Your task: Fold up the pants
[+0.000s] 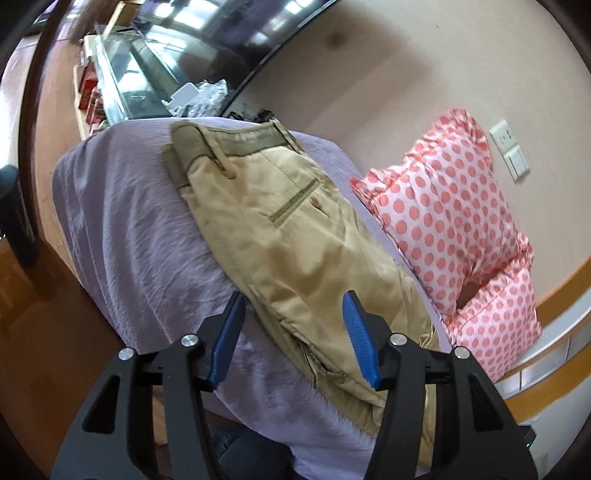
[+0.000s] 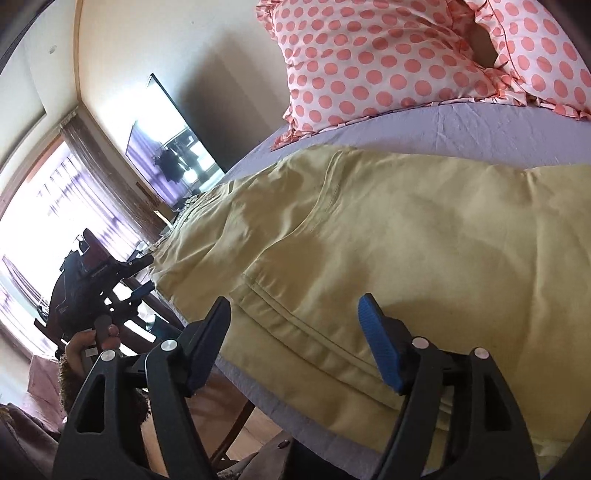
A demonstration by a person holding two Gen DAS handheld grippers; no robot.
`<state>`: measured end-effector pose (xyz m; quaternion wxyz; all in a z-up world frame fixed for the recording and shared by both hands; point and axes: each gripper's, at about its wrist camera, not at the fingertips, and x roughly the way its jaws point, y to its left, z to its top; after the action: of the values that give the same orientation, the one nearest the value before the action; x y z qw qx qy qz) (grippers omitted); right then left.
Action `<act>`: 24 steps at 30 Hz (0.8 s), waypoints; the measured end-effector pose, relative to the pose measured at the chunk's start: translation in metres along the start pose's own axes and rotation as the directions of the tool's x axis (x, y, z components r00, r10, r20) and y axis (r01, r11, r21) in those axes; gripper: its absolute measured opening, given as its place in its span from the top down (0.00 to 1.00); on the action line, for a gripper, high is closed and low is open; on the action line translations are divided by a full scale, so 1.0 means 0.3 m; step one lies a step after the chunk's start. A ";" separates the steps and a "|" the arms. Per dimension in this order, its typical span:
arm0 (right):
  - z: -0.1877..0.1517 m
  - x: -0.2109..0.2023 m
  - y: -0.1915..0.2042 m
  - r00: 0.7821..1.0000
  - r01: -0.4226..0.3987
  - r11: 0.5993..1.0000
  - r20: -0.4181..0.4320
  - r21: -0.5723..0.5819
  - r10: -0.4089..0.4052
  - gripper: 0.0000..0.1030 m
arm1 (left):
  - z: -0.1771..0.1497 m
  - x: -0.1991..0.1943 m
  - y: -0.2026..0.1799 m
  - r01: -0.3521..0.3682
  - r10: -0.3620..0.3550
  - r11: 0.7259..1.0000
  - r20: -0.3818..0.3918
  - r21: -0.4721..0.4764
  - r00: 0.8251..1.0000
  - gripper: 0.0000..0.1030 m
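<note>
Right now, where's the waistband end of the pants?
In the left wrist view the waistband lies at the far end of the purple bedsheet, toward the TV, left of the polka-dot pillows.

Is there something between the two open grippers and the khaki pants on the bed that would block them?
Nothing visible does. The pants lie bare on the lilac sheet, and both the left gripper and right gripper hang open right over the fabric. The dotted pillows sit off to the side, beyond the pants.
</note>
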<state>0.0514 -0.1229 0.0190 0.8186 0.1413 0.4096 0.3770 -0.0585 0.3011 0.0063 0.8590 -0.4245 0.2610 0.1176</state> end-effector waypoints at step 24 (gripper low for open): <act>-0.027 -0.469 -0.244 0.912 0.054 0.974 0.387 0.220 -0.138 0.26 | -0.265 0.011 -0.918 0.283 -0.303 0.571 -0.123 0.771 0.945 1.00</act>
<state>0.0283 -0.2762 0.0538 0.8836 0.2782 0.2768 0.2554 0.0331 0.0697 0.1483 0.9673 -0.0462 0.2023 -0.1457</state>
